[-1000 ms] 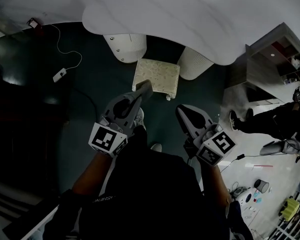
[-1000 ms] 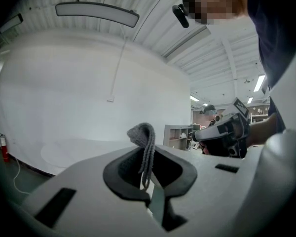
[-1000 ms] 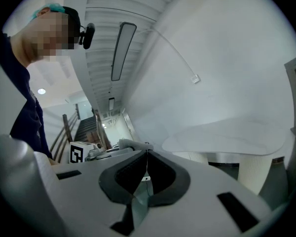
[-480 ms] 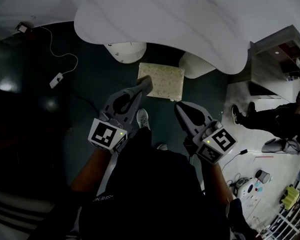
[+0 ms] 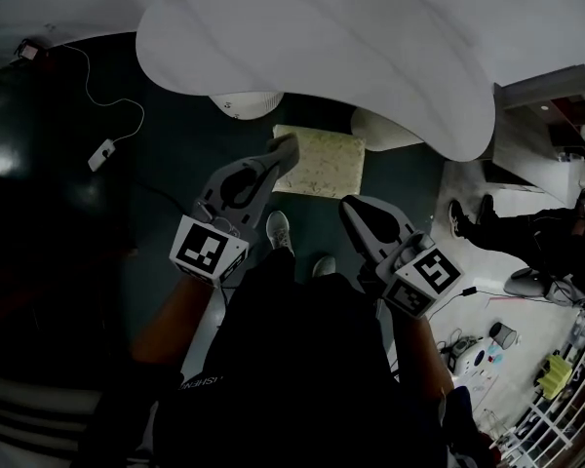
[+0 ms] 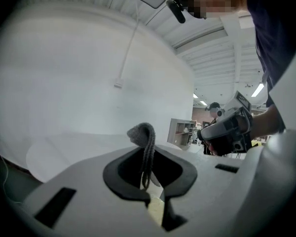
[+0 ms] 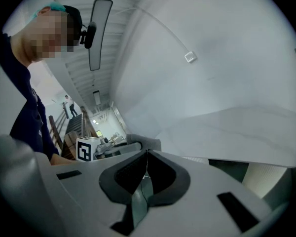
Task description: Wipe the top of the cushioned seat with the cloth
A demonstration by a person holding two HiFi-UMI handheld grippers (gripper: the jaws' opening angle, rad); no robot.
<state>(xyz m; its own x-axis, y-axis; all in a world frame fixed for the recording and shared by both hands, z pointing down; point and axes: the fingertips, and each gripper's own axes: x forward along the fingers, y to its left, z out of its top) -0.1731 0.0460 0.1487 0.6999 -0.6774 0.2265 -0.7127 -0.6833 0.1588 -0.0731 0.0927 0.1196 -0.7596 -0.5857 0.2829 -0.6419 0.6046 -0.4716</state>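
The cushioned seat (image 5: 322, 162) is a pale, speckled square stool on the dark floor, partly under the white table's edge. My left gripper (image 5: 282, 154) is held above the seat's left edge, shut on a grey knitted cloth (image 5: 288, 148). In the left gripper view the cloth (image 6: 142, 132) loops up out of the left gripper (image 6: 148, 154). My right gripper (image 5: 350, 210) is in the air short of the seat's near right corner, apart from it. In the right gripper view the right gripper (image 7: 147, 153) has its jaws together with nothing between them.
A large white table top (image 5: 312, 37) overhangs the seat, with ribbed white pedestals (image 5: 249, 103) (image 5: 385, 128) behind it. A cable with a plug (image 5: 100, 152) lies on the floor at left. A shelf unit (image 5: 556, 96) and another person's legs (image 5: 512, 230) are at right.
The view has moved forward, so the table covers more of the seat's far side. My left gripper has lifted slightly with the cloth toward the seat's left edge. The right gripper has barely moved.
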